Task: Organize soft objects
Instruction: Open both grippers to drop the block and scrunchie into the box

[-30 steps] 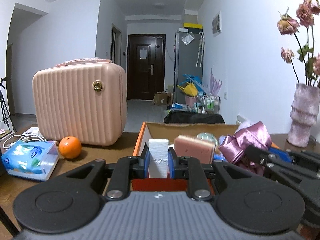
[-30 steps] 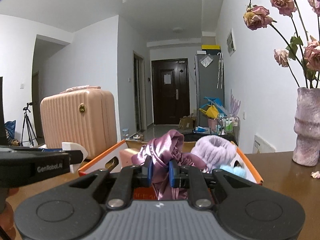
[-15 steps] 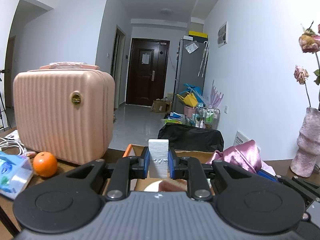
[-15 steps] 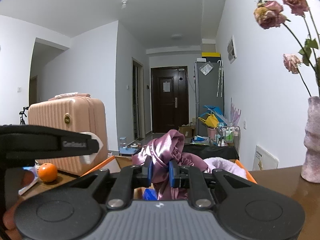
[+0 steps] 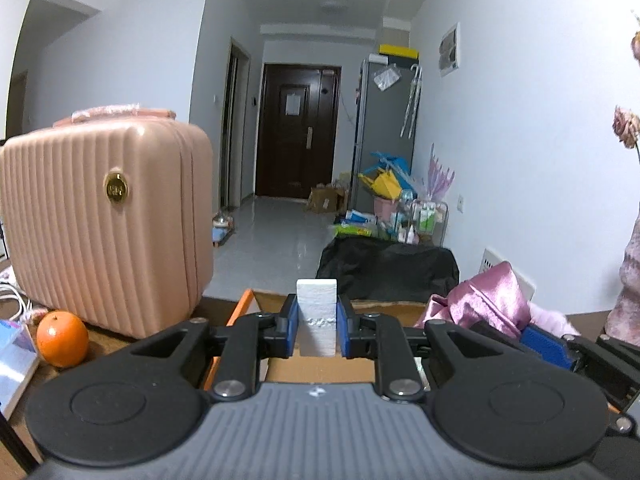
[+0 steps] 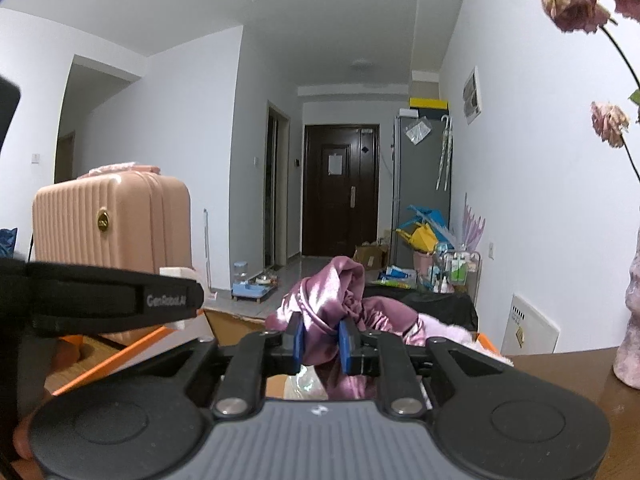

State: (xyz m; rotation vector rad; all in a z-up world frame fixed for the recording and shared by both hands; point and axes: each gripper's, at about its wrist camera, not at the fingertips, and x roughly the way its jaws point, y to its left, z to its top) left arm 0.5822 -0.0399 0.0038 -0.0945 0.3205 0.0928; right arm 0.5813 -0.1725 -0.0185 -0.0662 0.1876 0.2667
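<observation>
Placing step: left gripper [image 5: 317, 328] easing open around white foam block [image 5: 316, 312], right gripper [image 6: 321, 338] clamping purple satin cloth [image 6: 332, 300], both above the orange-rimmed box [image 5: 236, 312]; next, lower and release inside.

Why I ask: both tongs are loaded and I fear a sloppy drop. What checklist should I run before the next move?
1. White foam block between the left tongs' pads: ok, jaws opening.
2. Purple satin cloth between the right tongs' pads: ok, jaws opening.
3. Box beneath the block: ok, its cardboard floor shows below.
4. Room in the box for the cloth: cannot tell, contents mostly hidden.
5. Tongs apart from each other: ok.
</observation>
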